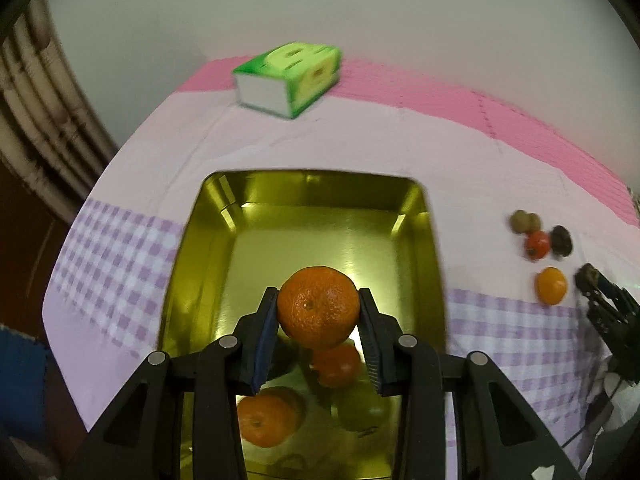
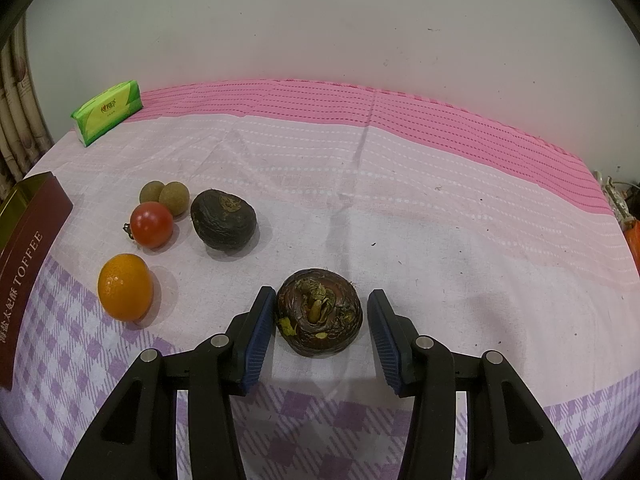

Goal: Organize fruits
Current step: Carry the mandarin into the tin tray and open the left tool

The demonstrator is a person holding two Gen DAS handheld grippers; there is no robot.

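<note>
Your left gripper (image 1: pixel 319 312) sat closest to the lens in the left wrist view, its blue pads (image 1: pixel 266 340) clamped on either side of a mandarin (image 1: pixel 319 307) that you held above the gold tin (image 1: pixel 192 240). Below the held fruit, inside the tin near its front end, lay a second mandarin (image 1: pixel 266 416), a third orange fruit (image 1: pixel 336 364) and a green fruit (image 1: pixel 362 406); the far half of the tin floor was bare metal. That tin rested on the cloth-covered table (image 1: pixel 360 140), lengthwise toward the far edge. A green tissue pack (image 1: pixel 290 78) lay near the far edge, to the left. Toward the right edge you had a small cluster: two longans (image 1: pixel 525 222), a cherry tomato (image 1: pixel 537 244), a dark fruit (image 1: pixel 561 241) and a kumquat (image 1: pixel 551 285). Your right gripper (image 1: pixel 592 284) showed at the right edge of that view, too blurred to read its fingers there.

Your right gripper (image 2: pixel 321 316) filled the foreground of the right wrist view, fingers spread narrowly around a dark round fruit (image 2: pixel 319 312) standing on the table (image 2: pixel 440 200); the left pad (image 2: pixel 256 340) was just beside it and the right pad (image 2: pixel 386 344) stood apart, so you gripped nothing. Left of it lay the kumquat (image 2: pixel 125 292), the cherry tomato (image 2: pixel 151 224), the two longans (image 2: pixel 165 197) and another dark fruit (image 2: pixel 223 219). The tin's maroon side (image 2: pixel 28 272), lettered TOFFEE, stood at the left edge, and the tissue pack (image 2: pixel 108 112) lay near the far left corner.
</note>
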